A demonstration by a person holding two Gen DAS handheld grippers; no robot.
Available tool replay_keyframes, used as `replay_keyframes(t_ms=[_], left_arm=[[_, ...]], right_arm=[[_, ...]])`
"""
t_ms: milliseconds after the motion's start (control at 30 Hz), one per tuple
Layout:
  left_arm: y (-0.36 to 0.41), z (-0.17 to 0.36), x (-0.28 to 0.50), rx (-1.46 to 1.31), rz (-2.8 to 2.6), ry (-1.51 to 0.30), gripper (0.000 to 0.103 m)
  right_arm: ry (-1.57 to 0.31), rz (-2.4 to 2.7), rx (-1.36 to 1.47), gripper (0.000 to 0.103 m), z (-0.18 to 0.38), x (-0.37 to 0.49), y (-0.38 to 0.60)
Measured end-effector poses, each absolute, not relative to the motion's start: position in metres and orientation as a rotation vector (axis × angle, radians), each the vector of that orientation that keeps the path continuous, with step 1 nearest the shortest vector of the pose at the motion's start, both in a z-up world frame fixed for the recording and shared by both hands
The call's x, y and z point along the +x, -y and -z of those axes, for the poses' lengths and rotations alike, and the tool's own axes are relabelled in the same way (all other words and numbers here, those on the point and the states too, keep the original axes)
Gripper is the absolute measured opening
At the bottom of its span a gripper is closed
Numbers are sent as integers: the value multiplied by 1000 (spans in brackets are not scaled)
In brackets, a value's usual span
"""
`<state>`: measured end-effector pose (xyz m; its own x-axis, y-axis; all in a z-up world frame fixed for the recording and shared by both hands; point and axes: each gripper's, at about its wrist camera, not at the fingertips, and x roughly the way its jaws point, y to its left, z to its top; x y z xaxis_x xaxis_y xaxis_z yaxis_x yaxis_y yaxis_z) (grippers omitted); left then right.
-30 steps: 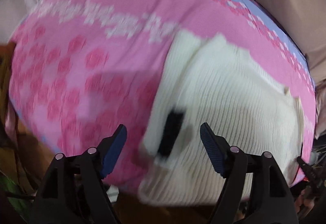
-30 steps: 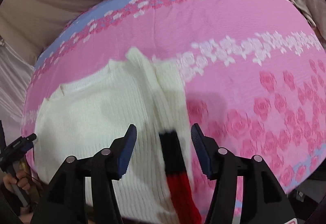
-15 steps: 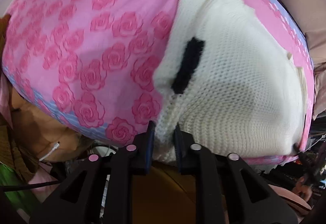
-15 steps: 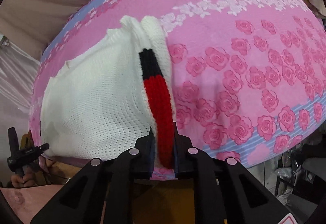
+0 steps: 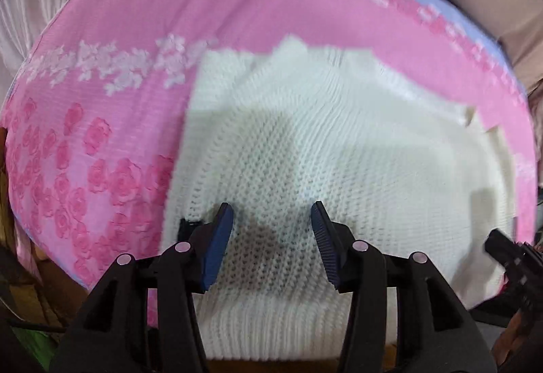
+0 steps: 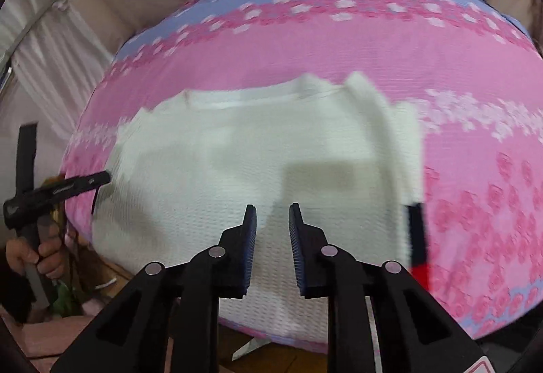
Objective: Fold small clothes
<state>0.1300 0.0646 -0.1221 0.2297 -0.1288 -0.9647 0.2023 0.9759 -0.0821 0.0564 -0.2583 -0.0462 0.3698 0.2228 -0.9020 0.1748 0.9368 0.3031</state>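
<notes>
Motion blurs the white knitted sweater; its black-and-red striped cuff smears, and the near hem hides behind the gripper.

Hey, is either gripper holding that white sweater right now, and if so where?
Neither. The left gripper and right gripper are both open above the white knit sweater, which lies on the pink rose-print cloth.

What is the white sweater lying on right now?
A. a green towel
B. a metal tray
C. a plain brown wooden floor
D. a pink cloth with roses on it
D: the white sweater lies spread flat on the pink cloth with roses, and both open grippers, left gripper and right gripper, hover above the knit, gripping nothing.
</notes>
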Motion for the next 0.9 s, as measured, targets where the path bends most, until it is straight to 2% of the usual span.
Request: replay_keyframes(t_ms=[100,200,233,267,367,500,633,700,800,900], left_arm=[[-64,117,126,68,217,-1283,49],[-85,94,126,-36,202,-1233,52],[-96,89,128,-71,175,-1217,63],[-110,87,131,-115,134,-1202,69],[-145,103,143,-250,77,-1254,70],[-165,126,133,-410,77,-1311,71],[-162,141,119,-479,125,-1334,81],[-163,144,114,-495,142,-1308,88],[-154,141,116,-432,126,-1311,88],[-152,140,119,-388,117,-1326,83]], right_arm=[[-1346,-84,270,18,95,73,215],[-1317,-71,191,18,79,79,201],[-1285,-74,204,19,68,82,201],[-1255,-87,232,19,56,86,201],[-1217,-123,278,19,38,107,194],[-1252,-136,262,17,57,146,180],[-1370,-123,284,14,102,164,181],[-1349,-127,310,13,106,164,181],[-1357,-128,320,13,104,165,182],[-1322,-113,390,13,94,156,193]])
